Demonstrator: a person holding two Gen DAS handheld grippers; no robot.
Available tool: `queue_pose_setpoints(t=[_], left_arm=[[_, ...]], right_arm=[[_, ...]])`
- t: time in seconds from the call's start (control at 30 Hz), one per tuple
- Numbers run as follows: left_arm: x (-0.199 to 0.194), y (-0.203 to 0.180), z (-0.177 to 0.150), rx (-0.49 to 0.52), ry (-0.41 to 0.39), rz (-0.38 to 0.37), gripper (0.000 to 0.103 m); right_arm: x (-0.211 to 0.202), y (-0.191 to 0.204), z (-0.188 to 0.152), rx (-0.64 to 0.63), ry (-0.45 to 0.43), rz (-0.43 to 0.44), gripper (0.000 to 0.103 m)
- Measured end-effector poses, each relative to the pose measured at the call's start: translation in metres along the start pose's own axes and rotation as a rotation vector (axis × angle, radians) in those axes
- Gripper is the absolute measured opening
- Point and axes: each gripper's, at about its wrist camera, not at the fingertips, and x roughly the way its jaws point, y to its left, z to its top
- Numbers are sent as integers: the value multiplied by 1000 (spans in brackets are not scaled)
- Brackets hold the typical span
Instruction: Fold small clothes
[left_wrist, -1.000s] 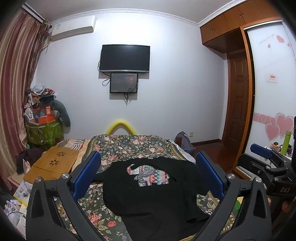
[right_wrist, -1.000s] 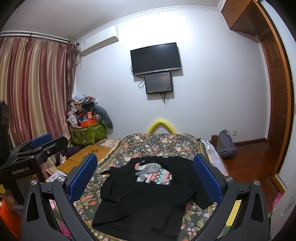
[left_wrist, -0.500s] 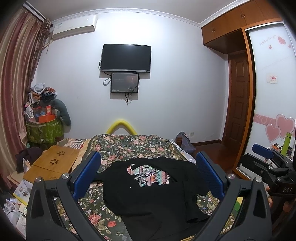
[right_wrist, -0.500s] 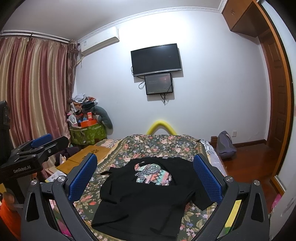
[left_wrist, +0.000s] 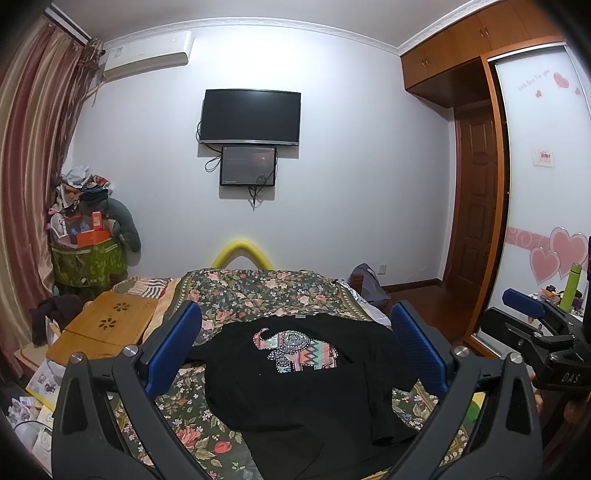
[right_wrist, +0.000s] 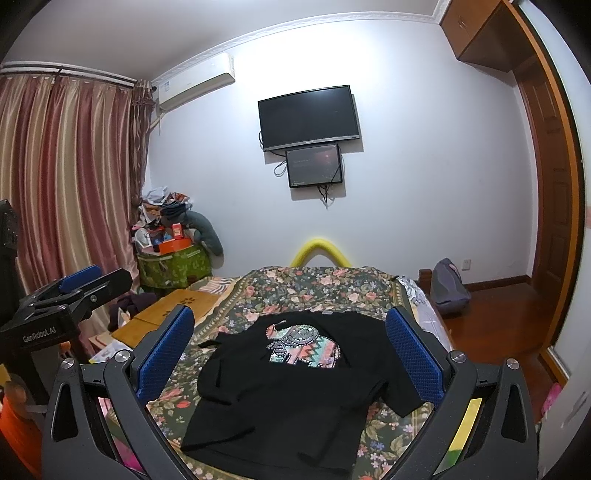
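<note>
Item: black cotton T-shirt with elephant print (left_wrist: 295, 373), unfolded on floral bedspread (left_wrist: 258, 291). My left claw (left_wrist: 295, 347) and right claw (right_wrist: 291, 350): released, empty. Next, I judge: descend, pinch sleeve.

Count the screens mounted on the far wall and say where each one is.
2. A large dark television hangs centred on the wall above the bed's far end. A smaller screen sits directly beneath it, with cables dangling below. None seems hidden.
</note>
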Motion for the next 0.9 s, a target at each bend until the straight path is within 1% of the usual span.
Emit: queue_pose_setpoints(t=[0.57,0.9], left_arm=[[-2,0,-1,8,-14,1,103],[2,0,-2,3,-9,-2,103]], right_arm=[[1,0,-2,5,5,-7,103],[3,0,-3,3,14,-8,103]])
